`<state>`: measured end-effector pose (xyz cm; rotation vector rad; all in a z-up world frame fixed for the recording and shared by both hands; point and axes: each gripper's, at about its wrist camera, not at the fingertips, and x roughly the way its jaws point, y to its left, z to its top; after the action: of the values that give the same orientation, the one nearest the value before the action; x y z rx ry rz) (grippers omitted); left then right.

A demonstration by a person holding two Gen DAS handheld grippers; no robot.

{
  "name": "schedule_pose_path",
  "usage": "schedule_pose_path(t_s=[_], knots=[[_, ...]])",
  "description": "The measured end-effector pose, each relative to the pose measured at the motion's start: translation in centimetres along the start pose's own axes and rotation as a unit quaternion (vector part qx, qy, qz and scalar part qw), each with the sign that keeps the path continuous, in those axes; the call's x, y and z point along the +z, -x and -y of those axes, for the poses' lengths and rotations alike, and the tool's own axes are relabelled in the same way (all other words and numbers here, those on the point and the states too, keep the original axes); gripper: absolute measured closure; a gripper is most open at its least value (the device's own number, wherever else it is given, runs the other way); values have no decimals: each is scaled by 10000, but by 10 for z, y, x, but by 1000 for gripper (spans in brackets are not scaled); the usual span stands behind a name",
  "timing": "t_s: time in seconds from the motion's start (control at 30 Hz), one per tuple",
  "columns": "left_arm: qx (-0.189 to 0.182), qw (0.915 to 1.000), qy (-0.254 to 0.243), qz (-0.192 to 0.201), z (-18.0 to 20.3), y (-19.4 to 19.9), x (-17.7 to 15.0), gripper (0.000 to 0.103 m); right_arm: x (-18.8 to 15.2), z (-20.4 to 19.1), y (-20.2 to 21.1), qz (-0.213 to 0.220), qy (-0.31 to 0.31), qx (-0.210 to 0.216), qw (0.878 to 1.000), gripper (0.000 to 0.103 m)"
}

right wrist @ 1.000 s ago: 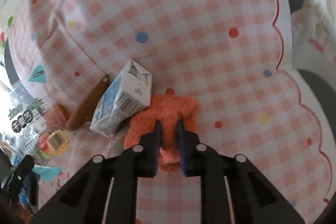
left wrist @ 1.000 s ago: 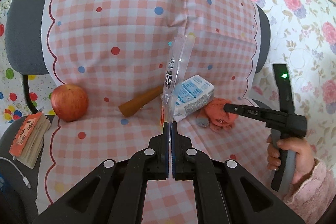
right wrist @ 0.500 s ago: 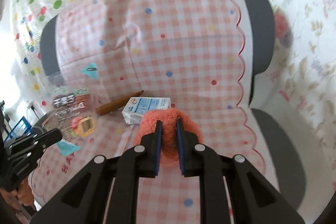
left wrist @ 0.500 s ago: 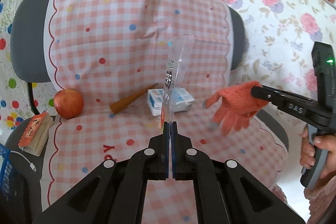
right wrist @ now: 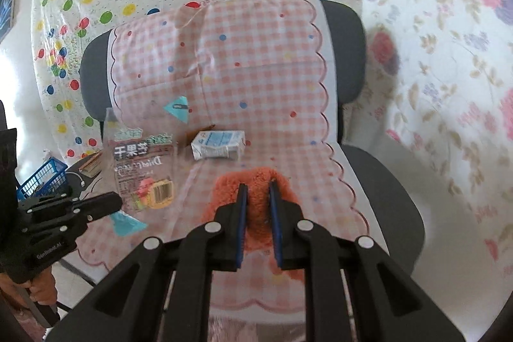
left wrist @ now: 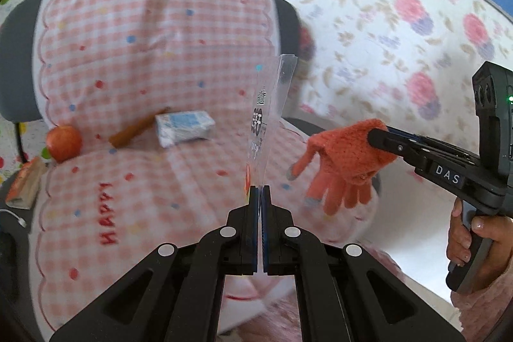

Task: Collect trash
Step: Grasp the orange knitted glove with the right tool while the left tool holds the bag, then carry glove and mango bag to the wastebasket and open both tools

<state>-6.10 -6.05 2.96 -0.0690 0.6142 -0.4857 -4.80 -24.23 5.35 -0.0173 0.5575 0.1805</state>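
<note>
Wrapper (left wrist: 267,120) edge-on, glove (right wrist: 256,201) partly hidden

Left wrist view looks forward and down along its own left claw (left wrist: 259,191) at the chair (left wrist: 19,66) seat, from the chair's front. Right wrist view sits further back, facing the same chair squarely. Both share the checked cover (right wrist: 263,79) and milk carton (right wrist: 219,145); each catches the other claw at its edge.
</note>
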Motion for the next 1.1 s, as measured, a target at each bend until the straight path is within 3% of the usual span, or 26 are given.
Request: schedule_pose_path(t_s=[0.23, 0.37, 0.53, 0.77, 1.1], knots=[[-580, 9975, -383, -113, 53, -3, -22, 101, -39, 21, 51, 29, -303, -535, 9981, 90], [-1069, 9916, -657, -326, 88, -13, -43, 101, -68, 32, 76, -53, -416, -928, 9948, 90], [-1398, 9840, -909, -630, 121, -26, -66, 101, -106, 50, 105, -229, -692, -1365, 9880, 90], [-1653, 9741, -1153, -1030, 151, -45, -88, 101, -149, 68, 127, -468, -984, -1738, 9787, 90], [-1740, 9604, -1371, -1687, 176, -88, -111, 101, -181, 89, 116, -741, -1313, -1752, 9729, 89]])
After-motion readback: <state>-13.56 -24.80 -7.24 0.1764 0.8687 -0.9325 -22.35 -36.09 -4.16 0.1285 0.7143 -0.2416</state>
